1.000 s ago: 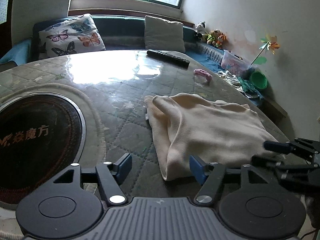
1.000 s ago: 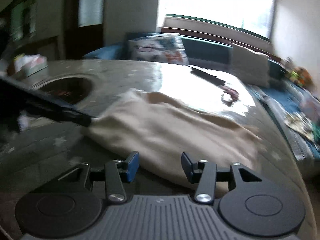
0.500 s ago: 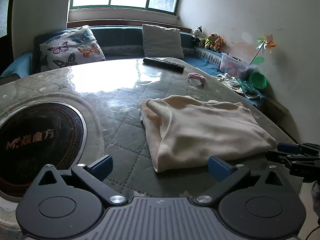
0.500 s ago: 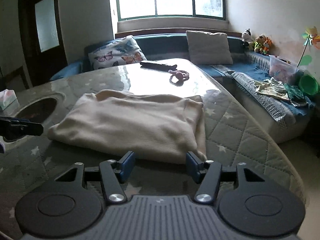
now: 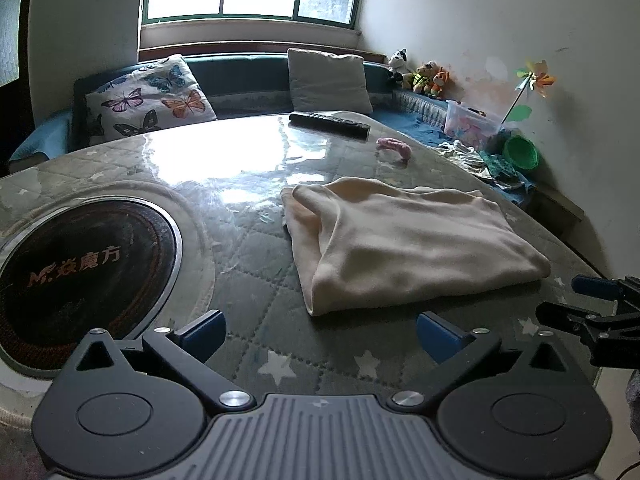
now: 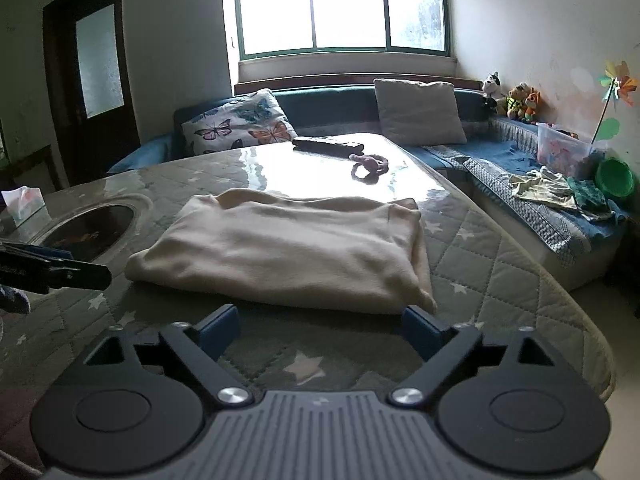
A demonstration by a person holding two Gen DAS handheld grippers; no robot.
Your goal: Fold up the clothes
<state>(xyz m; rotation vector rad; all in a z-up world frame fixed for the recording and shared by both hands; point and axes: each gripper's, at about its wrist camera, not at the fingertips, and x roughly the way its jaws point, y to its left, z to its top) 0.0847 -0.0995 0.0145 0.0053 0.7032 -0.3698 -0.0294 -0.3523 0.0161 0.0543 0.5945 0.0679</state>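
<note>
On the quilted, star-patterned grey table (image 5: 256, 300) under a glossy clear cover lies the folded cream knit garment (image 5: 404, 240), a flat rectangle with its rolled edge toward the round black inset cooktop (image 5: 80, 276). The left gripper (image 5: 320, 330) hovers just short of the garment's near edge, blue-padded fingers spread wide, holding nothing. The right gripper (image 6: 320, 326) sits at the adjoining side, its fingers also wide apart and empty, the right fingertip close to the cloth's corner. Beyond the garment rest a pink curled hair tie (image 6: 370, 164) and a long black remote control (image 6: 328, 145); a butterfly-print cushion (image 5: 150, 102) leans on the teal bench behind.
</note>
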